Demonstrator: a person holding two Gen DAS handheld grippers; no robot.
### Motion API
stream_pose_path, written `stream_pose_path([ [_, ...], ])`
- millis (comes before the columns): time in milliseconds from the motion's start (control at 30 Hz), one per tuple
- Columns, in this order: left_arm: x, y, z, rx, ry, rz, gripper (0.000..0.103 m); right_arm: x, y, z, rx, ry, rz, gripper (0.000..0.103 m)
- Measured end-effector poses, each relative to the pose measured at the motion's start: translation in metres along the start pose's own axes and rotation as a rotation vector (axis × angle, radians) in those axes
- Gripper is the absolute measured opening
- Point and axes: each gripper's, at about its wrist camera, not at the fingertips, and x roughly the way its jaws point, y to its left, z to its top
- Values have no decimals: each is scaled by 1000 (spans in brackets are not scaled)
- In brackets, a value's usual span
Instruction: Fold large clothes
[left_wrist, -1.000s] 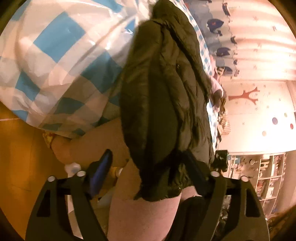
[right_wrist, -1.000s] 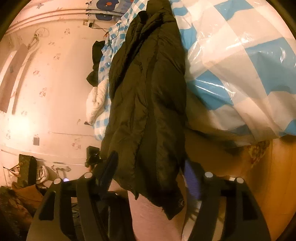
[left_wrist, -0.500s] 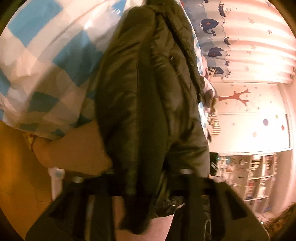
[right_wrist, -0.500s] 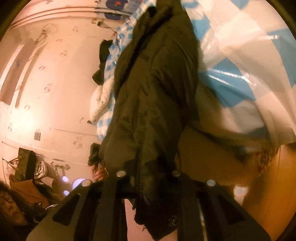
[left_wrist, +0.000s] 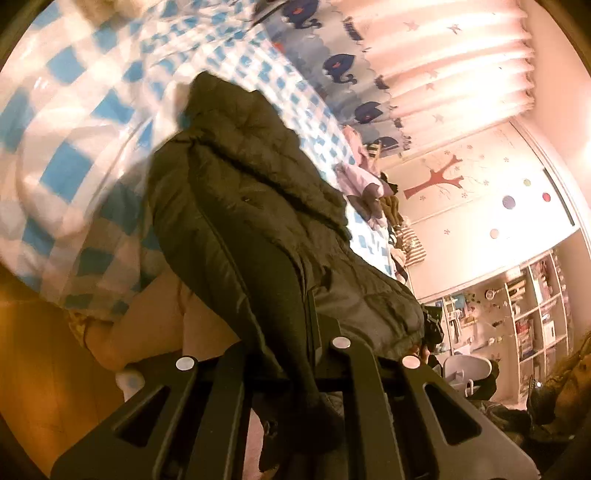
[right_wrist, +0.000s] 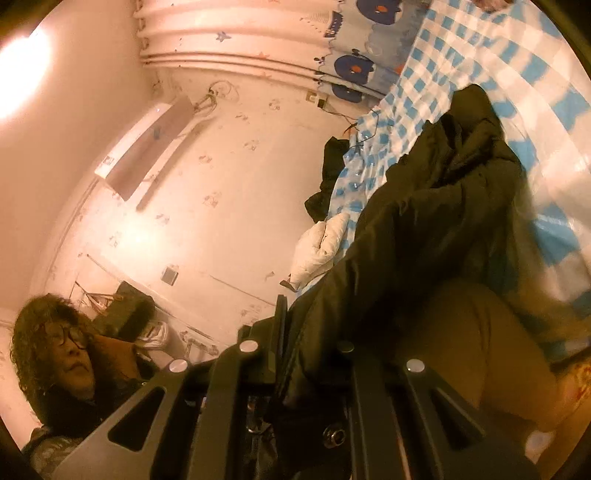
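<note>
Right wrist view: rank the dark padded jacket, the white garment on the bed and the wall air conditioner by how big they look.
1. Dark padded jacket, far largest, though nearest the camera.
2. Wall air conditioner.
3. White garment, close to the air conditioner's size.

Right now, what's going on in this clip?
A person is folding a dark puffer jacket on a bed with a blue-and-white checked cover. Both handheld tools have clamped the jacket's near end: the left tool and the right tool are each shut on its fabric. The near end hangs off the bed edge between them, while the rest of the jacket lies on the cover.
</note>
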Motion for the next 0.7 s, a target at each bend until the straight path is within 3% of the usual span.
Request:
stream_pose_path([
  [133, 13, 41, -8, -124, 28, 9, 5, 1, -31, -15, 86, -10, 21, 11],
  [267, 16, 50, -9, -146, 17, -6, 5, 5, -29, -11, 77, -32, 75, 11],
  [533, 7, 8, 35, -66, -67, -39, 5, 23, -7, 41, 7, -72, 167, 11],
  [700, 11, -28, 87, 12, -128, -53, 5, 41, 4, 87, -14, -98, 180, 12],
])
